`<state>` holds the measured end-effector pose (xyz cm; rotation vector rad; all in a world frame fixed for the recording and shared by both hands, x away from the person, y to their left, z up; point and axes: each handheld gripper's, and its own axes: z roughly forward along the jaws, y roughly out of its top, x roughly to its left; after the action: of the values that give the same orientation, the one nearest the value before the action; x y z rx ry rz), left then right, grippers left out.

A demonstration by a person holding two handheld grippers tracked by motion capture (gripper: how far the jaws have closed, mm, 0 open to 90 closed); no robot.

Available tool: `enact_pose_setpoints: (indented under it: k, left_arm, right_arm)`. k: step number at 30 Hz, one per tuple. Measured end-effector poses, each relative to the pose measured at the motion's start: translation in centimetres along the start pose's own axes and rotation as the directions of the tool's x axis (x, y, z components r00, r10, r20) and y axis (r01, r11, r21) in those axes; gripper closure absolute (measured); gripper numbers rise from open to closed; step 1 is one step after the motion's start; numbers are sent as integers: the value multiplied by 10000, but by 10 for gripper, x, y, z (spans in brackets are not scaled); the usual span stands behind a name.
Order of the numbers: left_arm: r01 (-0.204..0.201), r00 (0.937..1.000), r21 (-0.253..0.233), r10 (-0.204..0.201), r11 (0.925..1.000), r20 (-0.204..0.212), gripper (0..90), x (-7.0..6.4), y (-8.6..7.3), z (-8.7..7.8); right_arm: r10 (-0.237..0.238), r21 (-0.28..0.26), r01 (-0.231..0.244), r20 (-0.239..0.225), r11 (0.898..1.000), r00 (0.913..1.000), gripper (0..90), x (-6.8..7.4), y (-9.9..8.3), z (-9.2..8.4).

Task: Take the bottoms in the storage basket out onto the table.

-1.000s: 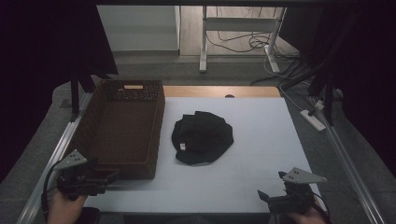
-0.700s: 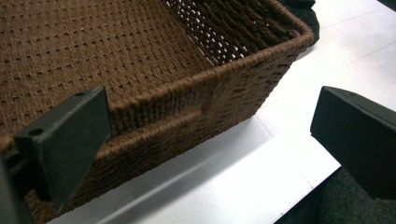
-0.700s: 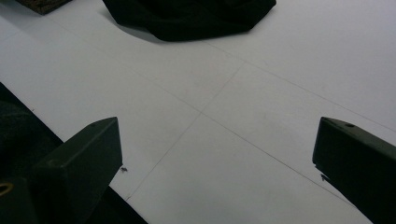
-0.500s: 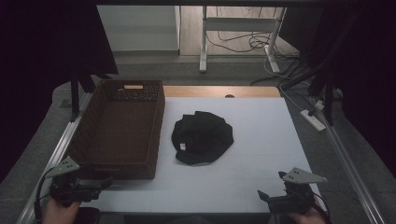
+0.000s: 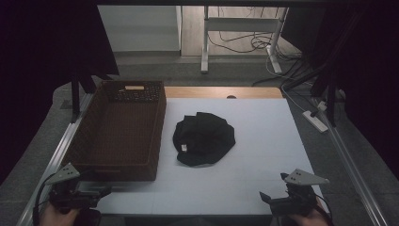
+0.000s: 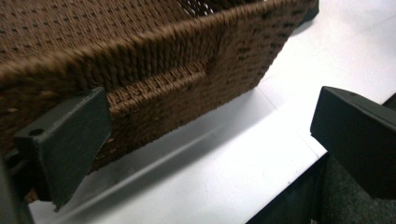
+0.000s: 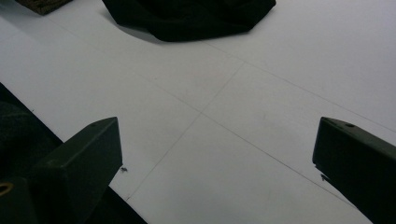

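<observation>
- High view: the white table [image 5: 263, 141] spans the middle, its wooden far edge showing beyond the white sheet.
- The brown woven basket [image 5: 120, 132] sits on the left side of the table, running from near to far, nothing visible inside it.
- The black garment [image 5: 204, 138] lies crumpled near the table's centre, just right of the basket and apart from it, a small white tag on its near left part.
- The left gripper [image 5: 101, 192] hovers at the near left corner, just before the basket's near wall [image 6: 177, 70]; its jaws are spread wide, holding nothing.
- The right gripper [image 5: 268, 197] hangs over the near right edge, well apart from the garment [image 7: 187, 18]; its jaws gape apart, holding nothing.
</observation>
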<state>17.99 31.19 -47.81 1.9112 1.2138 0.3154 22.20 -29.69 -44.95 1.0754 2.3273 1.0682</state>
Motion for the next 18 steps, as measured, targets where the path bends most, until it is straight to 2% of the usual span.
enact_pose_setpoints:
  k: [8,18]
  left_arm:
    - [-176,9998,28,176,9998,52,0,-1,0,0]
    - [-168,9998,324,165,9993,77,0,-3,-4,-3]
  right_arm:
    - [-18,8,18,2,10000,10000,18,0,0,0]
    - [1,7,-1,12,10000,10000,18,0,0,0]
